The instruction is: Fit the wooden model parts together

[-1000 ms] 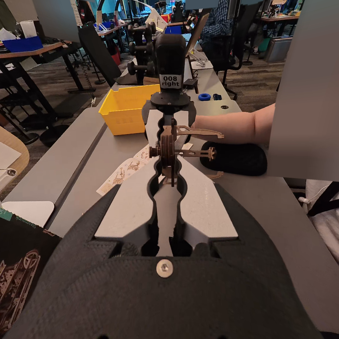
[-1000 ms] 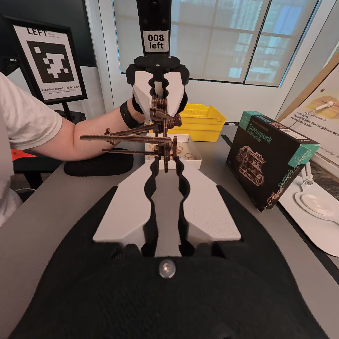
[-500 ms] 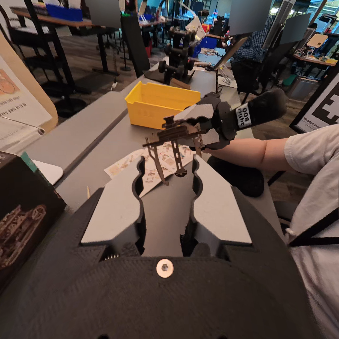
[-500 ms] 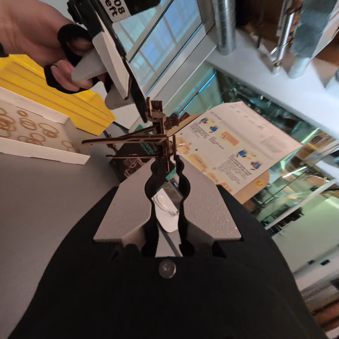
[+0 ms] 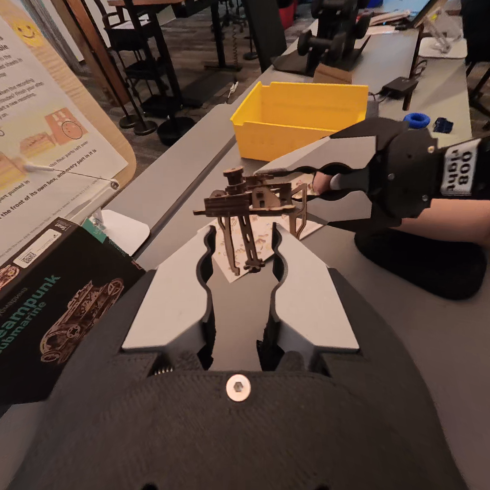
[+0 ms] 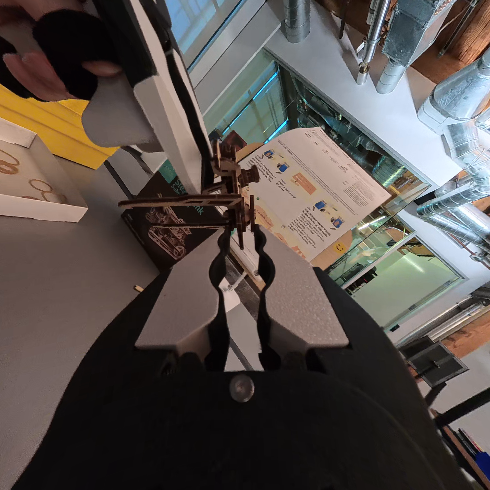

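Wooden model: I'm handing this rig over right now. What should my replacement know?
Right gripper: shut on the wooden model, holding it in the air over the instruction sheet.
Left gripper: open and holding nothing. The model's hanging struts are just ahead of its fingertips; whether they touch can't be told.
Done: several parts are already joined into one sub-assembly.
Left: loose wooden rings lie in the white tray, so more fitting probably remains. The kit box and yellow bin stand on the table.
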Available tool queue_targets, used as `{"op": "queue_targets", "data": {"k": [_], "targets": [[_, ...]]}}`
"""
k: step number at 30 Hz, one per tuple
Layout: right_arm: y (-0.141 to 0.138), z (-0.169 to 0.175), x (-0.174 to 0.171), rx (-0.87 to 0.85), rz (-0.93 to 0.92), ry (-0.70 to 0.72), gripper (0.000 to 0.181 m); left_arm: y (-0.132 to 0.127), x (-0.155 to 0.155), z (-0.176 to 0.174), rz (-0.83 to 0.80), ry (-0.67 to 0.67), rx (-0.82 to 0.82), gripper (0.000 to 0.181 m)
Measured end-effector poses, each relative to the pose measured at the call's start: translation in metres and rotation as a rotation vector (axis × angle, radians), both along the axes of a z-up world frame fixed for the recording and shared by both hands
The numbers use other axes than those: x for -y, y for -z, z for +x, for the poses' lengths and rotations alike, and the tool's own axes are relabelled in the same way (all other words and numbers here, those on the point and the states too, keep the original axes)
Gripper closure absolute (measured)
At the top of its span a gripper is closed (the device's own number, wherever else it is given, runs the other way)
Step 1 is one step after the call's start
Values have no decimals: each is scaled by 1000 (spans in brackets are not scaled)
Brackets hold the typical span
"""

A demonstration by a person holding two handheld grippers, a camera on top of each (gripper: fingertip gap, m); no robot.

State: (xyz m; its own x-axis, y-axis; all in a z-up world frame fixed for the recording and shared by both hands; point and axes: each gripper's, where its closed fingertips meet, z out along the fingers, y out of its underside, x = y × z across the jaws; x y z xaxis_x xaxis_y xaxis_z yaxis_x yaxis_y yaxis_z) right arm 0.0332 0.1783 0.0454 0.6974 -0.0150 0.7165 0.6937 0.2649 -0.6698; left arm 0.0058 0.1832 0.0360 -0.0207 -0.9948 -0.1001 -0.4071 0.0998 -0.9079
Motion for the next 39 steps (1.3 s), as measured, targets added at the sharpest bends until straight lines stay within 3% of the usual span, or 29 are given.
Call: {"op": "queue_targets", "data": {"k": [2,7,16,18,23,28,35,39], "targets": [[-1,-1,1,10,5,17,165,2,-5,1,46,-38,-11,143],[-4,-4,3,71,42,49,165,6,1,2,83,-3,-32,174],[0,-6,2,61,22,13,164,4,1,-3,97,12,-41,174],[0,-5,1,26,7,6,165,2,-2,-2,115,-19,-30,167],[0,4,-4,-201,-101,-67,165,-3,-16,-2,208,-137,-29,126],[5,3,-7,-428,-226,-209,165,-12,-7,1,207,-137,8,123],[10,-2,-8,-548,-306,-330,165,-18,1,-1,297,-150,0,127],[12,-6,-8,-673,-392,-442,165,-38,0,-15,278,-142,67,128]]}}
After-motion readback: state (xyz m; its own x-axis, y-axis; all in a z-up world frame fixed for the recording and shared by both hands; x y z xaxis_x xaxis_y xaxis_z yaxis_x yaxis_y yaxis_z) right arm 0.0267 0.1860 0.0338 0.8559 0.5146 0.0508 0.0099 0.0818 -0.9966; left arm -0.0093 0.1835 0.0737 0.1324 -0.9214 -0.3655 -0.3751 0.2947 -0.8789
